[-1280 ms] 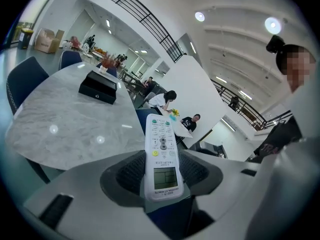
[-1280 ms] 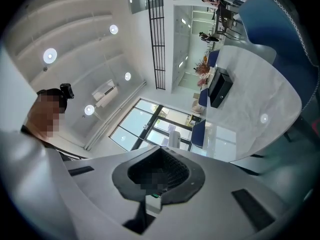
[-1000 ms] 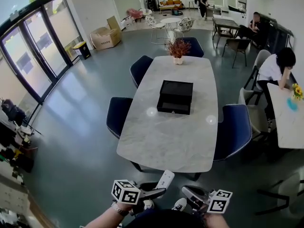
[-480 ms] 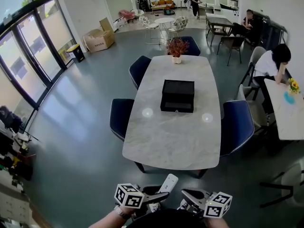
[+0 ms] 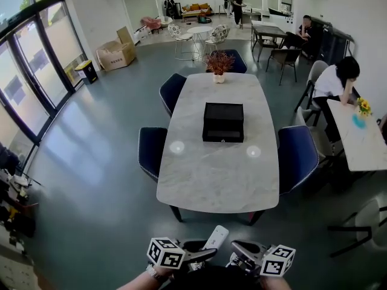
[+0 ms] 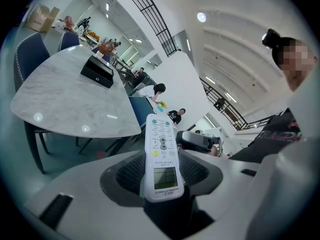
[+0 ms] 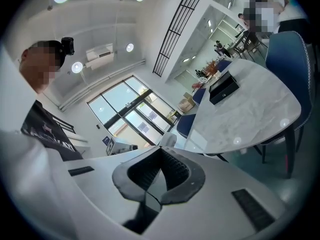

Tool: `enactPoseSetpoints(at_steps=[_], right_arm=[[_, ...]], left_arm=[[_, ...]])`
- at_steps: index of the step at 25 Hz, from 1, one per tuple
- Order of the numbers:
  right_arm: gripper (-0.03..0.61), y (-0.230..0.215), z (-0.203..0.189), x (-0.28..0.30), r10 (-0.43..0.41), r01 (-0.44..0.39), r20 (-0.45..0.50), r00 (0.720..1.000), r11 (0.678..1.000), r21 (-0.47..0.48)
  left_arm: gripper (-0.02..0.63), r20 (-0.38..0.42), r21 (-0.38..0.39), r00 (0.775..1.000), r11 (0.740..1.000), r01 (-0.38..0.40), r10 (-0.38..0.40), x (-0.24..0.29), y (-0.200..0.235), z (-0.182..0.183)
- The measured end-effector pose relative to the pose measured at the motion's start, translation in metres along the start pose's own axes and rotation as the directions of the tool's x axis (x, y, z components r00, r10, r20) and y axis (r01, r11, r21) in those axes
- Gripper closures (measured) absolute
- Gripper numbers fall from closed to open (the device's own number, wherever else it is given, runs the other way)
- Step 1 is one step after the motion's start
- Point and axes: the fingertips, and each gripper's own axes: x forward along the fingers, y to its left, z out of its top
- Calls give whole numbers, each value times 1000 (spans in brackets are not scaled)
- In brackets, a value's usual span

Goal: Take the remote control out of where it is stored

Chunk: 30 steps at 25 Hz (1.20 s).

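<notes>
White remote control [image 6: 161,159] sits clamped between the jaws of your left hand-held gripper [image 5: 204,254], gripped at its lower end. The small display is nearest the jaws and the buttons run above it. In the head view the remote pokes up and forward from that gripper at the bottom of the frame, over the floor and well clear of the bench [image 5: 217,180].

Your right hand-held gripper [image 7: 159,171] is just beside the left one. Its jaws are together, with nothing between the dark ribbed pads.

Ahead of both grippers the marble bench carries a black box [image 5: 223,122] near its middle. A potted plant [image 5: 219,62] stands at the far end. Blue chairs [image 5: 151,151] are drawn up along both long sides of the bench.
</notes>
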Motion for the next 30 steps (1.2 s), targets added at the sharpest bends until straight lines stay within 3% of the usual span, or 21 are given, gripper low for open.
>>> enactPoseSetpoints(at_steps=[15,30], right_arm=[[569,19,-12,11,-5,5,-10,1000,1000,-12],[569,26,-17,15,-8,7,-9,1000,1000,-29]], left_arm=[[399,55,-12,998,999,30,-29,-23,-5,-2],[397,48,-6,998,999,35,-35,-28,-5,-3]])
